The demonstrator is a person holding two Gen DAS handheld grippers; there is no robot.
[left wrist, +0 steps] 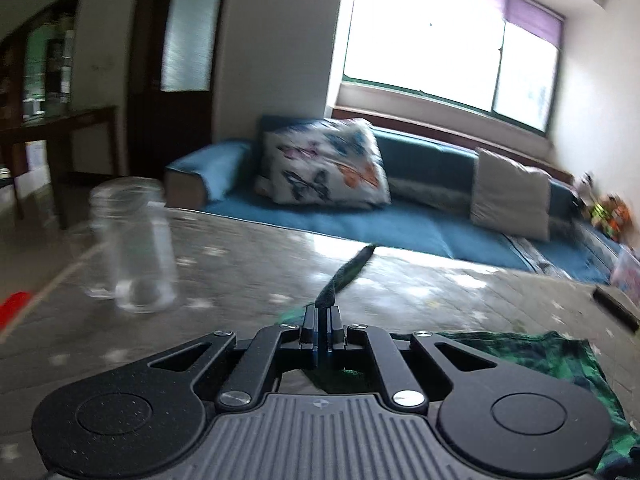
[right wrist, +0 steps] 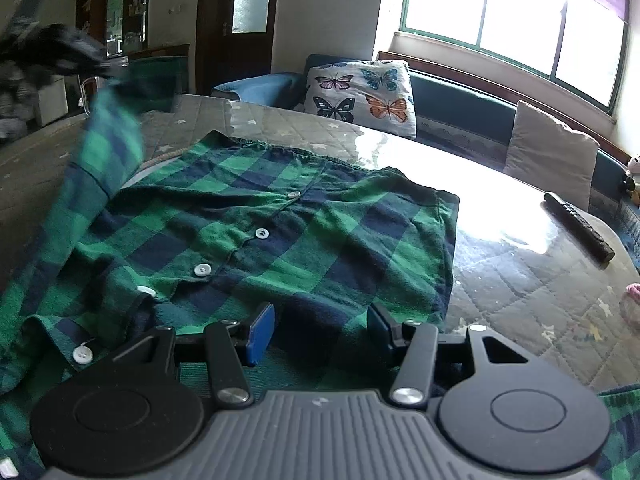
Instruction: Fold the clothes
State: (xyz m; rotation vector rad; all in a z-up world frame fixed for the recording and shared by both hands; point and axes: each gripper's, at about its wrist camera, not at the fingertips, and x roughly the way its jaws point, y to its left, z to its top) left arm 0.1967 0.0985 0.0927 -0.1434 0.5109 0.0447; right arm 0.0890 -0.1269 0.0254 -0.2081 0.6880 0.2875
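On the quilted, glass-topped table (right wrist: 500, 280) in front of you lies the green and navy checked shirt (right wrist: 280, 232), spread button-side up across the near left part of the surface. Its far hem runs close to the table's far edge, and its right edge stops well short of a wide bare stretch of tabletop that reaches to the right rim. Beyond the table stand a blue sofa (left wrist: 400, 232) and a bright window (right wrist: 512, 24).

Your left gripper (left wrist: 322, 316) is raised over the table with its jaws pinched together on a thin edge of the shirt's cloth; in the right wrist view one sleeve (right wrist: 100, 148) rises, blurred, from the shirt's left side up toward it. Your right gripper (right wrist: 320, 330) hangs low over the near part of the shirt, jaws about half open, with cloth under them (whether the pads touch it cannot be told).

A clear glass jar (left wrist: 132, 248) stands on the table's left side, near its left edge. A black remote control (right wrist: 578, 228) lies near the right rim, well apart from the shirt.
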